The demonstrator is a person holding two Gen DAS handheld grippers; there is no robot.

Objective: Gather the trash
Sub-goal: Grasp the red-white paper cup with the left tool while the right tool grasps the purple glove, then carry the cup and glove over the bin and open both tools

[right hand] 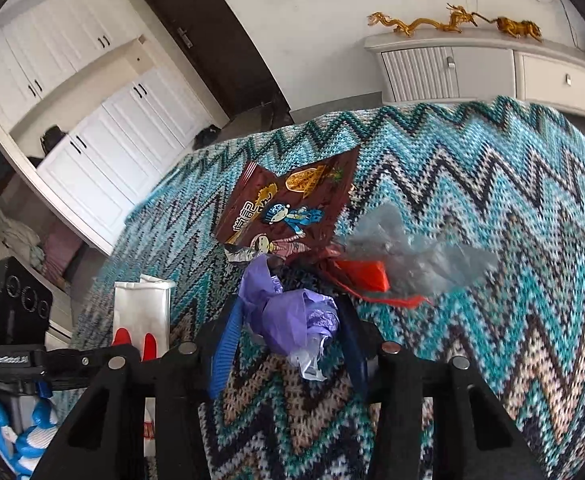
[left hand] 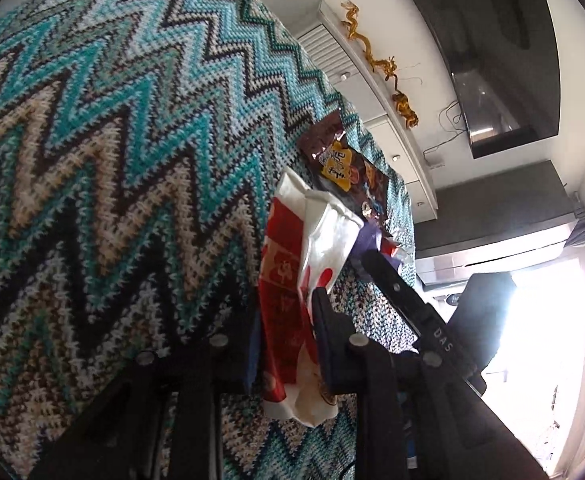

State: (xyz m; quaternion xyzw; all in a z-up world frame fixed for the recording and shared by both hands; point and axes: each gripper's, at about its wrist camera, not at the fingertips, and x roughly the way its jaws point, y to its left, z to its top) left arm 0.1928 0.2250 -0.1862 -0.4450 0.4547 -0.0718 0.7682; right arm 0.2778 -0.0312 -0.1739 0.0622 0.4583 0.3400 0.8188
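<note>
My left gripper [left hand: 284, 320] is shut on a red and white paper bag [left hand: 292, 280], held upright over the zigzag knit blanket [left hand: 112, 160]. The bag also shows in the right wrist view [right hand: 142, 312]. My right gripper [right hand: 288, 320] is shut on a crumpled purple plastic wrapper [right hand: 292, 316] just above the blanket [right hand: 492, 200]. A brown snack packet [right hand: 288, 208] lies flat beyond it; it also shows in the left wrist view [left hand: 344, 164]. A red wrapper [right hand: 364, 276] and clear crumpled plastic [right hand: 412, 248] lie to the right of the purple wrapper.
A white sideboard [right hand: 492, 68] with golden dragon figures [right hand: 452, 22] stands beyond the blanket. White cupboards [right hand: 92, 120] and a dark door [right hand: 212, 40] are at the left. A TV [left hand: 492, 52] hangs on the wall. The right gripper's finger [left hand: 392, 284] is beside the bag.
</note>
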